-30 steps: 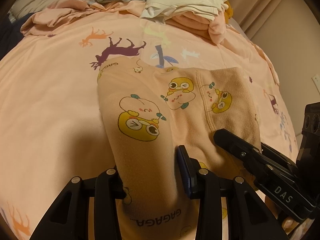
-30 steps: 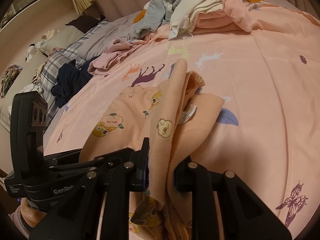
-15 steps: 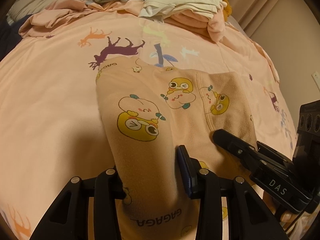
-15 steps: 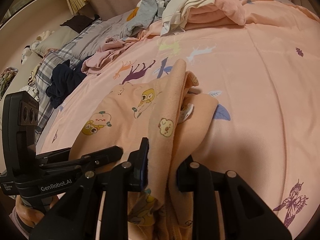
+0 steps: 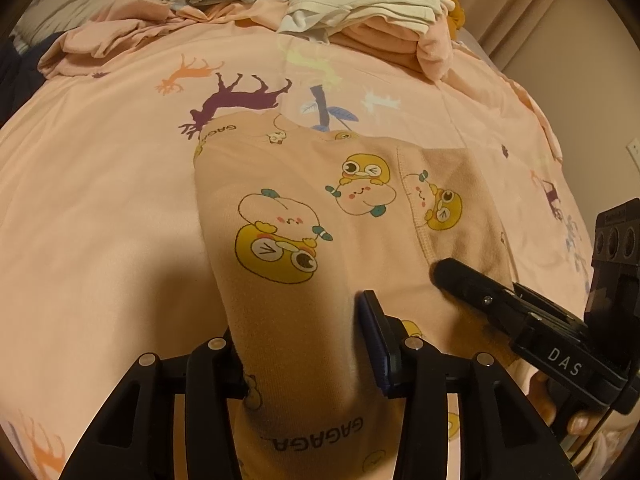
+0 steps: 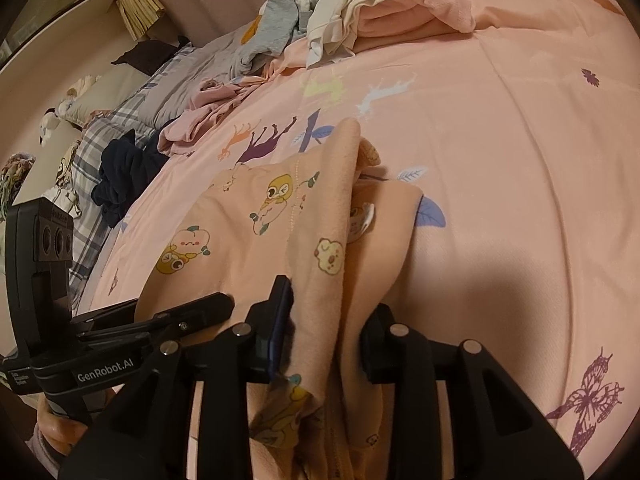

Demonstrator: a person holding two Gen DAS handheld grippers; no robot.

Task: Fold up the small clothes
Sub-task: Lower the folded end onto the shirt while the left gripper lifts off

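Observation:
A peach child's garment [image 5: 300, 208] with yellow cartoon prints and "GAGAGA" lettering lies lengthwise on the pink bedspread [image 5: 100, 160]. Its near end rises between the fingers of my left gripper [image 5: 300, 320], whose jaws are opening while the fabric still fills the gap and touches both pads. Just to the right, my right gripper [image 5: 456, 276] rests on the garment's right flap. In the right wrist view, a raised ridge of the garment [image 6: 320, 216] runs into my right gripper [image 6: 330, 300]; its jaws are opening, loosely around the bunched cloth. My left gripper [image 6: 224, 300] lies alongside.
A pile of folded and loose clothes [image 5: 360, 4] sits at the far end of the bed. A crumpled pink garment [image 6: 200, 120], a dark navy one [image 6: 120, 176] and plaid bedding [image 6: 92, 152] lie along the left. A person's hand [image 5: 576, 420] holds the right gripper.
The right gripper's jaws have spread wider around the cloth, which sits looser between them. The left gripper and the garment lie much as before.

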